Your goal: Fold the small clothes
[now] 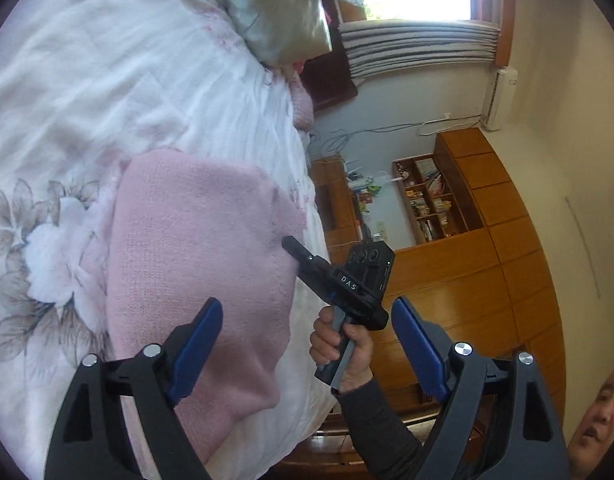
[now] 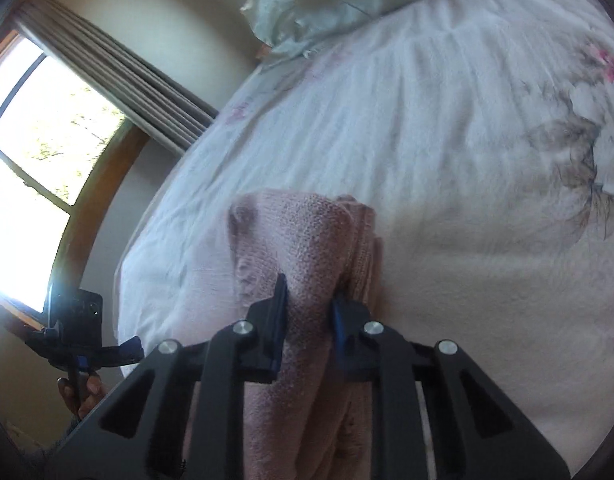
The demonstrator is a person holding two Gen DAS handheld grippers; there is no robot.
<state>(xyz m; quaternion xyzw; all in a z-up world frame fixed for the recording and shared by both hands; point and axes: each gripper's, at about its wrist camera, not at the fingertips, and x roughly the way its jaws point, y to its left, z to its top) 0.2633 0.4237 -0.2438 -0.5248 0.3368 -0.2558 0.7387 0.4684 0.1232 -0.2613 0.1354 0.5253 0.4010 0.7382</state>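
pink knit held at one edge only

the pink knit garment (image 1: 195,264) lay partly folded on the bed (image 1: 107,80), near its edge, a soft bulky knit bunched into ridges at the gripped end. the right gripper (image 2: 309,312) was clenched on a thick fold of it. the left gripper (image 1: 307,344) was released, jaws wide apart, holding nothing and hovering beside the garment.

risk, as judged: a one-sided pull could drag the layers askew or slide the garment off the bed edge; the loose knit could also slip from the bunched grip.
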